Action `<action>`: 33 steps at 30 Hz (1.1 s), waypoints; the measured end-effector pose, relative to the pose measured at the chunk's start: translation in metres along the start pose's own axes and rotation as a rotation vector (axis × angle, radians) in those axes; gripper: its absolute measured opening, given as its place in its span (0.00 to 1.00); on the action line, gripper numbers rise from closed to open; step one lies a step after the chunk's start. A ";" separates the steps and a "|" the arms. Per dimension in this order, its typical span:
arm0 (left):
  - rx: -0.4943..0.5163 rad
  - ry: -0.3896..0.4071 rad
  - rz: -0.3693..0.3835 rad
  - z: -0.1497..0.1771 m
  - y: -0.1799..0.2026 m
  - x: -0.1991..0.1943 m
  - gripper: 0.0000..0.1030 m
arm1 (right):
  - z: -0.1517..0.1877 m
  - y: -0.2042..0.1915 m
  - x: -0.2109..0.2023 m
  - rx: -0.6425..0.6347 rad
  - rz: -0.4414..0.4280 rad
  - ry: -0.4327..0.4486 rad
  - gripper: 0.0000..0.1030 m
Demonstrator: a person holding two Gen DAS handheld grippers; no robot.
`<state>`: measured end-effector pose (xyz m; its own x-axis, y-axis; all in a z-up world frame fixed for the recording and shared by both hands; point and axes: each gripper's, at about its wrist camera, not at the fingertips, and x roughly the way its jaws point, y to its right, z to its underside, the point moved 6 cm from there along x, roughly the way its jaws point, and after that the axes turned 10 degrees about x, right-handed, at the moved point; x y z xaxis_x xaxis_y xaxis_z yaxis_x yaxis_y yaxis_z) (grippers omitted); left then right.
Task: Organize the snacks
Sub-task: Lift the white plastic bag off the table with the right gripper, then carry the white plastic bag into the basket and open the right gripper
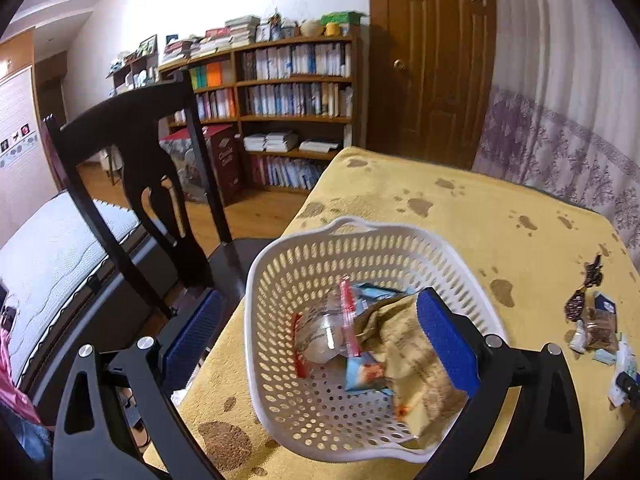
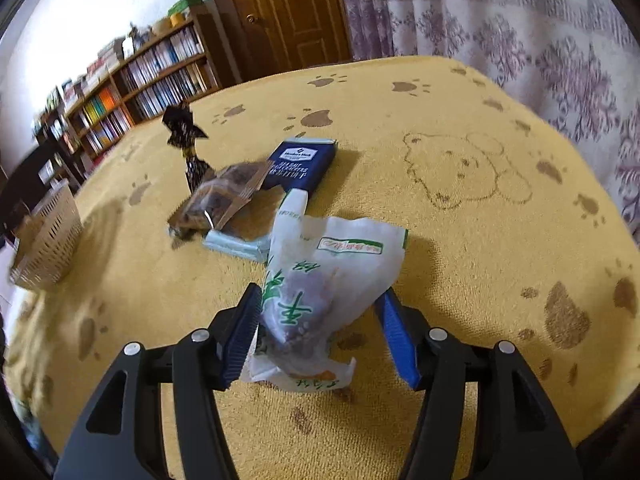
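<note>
One white basket (image 1: 372,240) sits on the one yellow tablecloth (image 2: 460,240), and there's roughly four snack packs in it: a clear one with a red seal (image 1: 332,328), two light blue ones (image 1: 366,374) (image 1: 376,292), and a tan one (image 1: 416,344), though they overlap so the count's a bit fuzzy. Out on the cloth there are five more: one white bag with green print (image 2: 340,276), one navy box (image 2: 304,162), one pale blue bar (image 2: 236,245), one clear brown pack (image 2: 224,196) and one dark twist-wrapped candy (image 2: 182,126). Two grippers, one per view (image 1: 316,340) (image 2: 320,328). One dark chair (image 1: 132,152), one door (image 1: 432,60), one long bookshelf (image 1: 296,80).
</note>
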<state>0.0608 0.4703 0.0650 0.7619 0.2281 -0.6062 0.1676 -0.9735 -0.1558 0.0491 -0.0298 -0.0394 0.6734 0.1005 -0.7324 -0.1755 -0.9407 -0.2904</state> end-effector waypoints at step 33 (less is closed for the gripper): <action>-0.196 0.103 -0.006 -0.014 -0.066 -0.039 0.96 | -0.027 -0.247 -0.040 -0.221 -0.401 -0.003 0.32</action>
<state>0.0290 0.5252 0.1097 0.8190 0.2403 -0.5211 0.2828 -0.9592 0.0021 0.0854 0.1898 0.0783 0.6544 0.4715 -0.5912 0.2561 -0.8738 -0.4134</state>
